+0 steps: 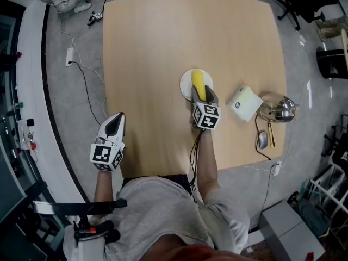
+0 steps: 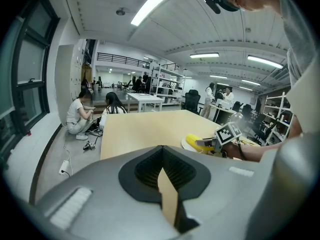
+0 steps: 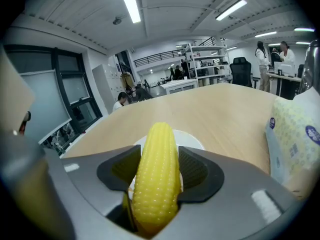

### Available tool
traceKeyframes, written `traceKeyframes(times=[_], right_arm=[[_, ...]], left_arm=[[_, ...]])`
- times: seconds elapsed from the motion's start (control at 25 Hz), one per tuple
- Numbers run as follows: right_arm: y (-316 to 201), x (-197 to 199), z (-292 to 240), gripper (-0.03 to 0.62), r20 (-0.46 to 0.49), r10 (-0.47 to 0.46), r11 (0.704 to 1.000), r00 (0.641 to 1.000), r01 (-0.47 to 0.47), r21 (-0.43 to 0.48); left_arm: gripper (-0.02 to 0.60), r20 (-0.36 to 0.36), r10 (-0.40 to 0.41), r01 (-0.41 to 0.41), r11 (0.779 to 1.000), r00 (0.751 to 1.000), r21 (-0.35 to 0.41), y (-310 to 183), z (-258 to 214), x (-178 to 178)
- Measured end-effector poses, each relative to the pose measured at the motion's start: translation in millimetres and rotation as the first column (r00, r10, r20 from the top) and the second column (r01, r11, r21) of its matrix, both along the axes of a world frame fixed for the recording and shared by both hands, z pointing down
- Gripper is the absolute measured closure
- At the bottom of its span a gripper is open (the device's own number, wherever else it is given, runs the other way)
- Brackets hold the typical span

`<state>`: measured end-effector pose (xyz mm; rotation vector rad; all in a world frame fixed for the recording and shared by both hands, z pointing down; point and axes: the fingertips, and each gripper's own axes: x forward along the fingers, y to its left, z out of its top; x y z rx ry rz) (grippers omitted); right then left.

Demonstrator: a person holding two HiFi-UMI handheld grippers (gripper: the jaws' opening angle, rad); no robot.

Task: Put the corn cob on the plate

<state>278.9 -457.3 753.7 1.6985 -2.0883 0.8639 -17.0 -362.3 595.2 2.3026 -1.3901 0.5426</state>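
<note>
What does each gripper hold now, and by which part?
The right gripper holds the corn cob by the sides of its rear half; its tip points out over the plate. The left gripper holds nothing, jaws together.

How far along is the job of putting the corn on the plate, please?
Done: the corn is picked up and sits over the plate. In hand: the right gripper is clamped on it. Left: set it down and release. The left gripper is shut and idle.

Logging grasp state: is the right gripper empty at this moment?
No, the right gripper is shut on the yellow corn cob, which fills the gap between its jaws.
</note>
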Motion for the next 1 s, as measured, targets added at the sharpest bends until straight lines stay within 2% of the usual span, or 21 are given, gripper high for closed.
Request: traceKeyframes(times=[0.44,1.0], right_arm=[[1,2,11,0.350,-0.071,-0.006,0.996,0.997,0.000,-0.090],[1,2,-13,0.372,-0.076,0.012,0.999,0.997,-0.015,-0.030]], left_arm=[[0.561,-0.005,0.002,-0.002,1.000,1.000,0.004,-1,0,2],[0.561,-0.017,0.009,-0.008,0.999,1.000,0.038,2,-14,1]])
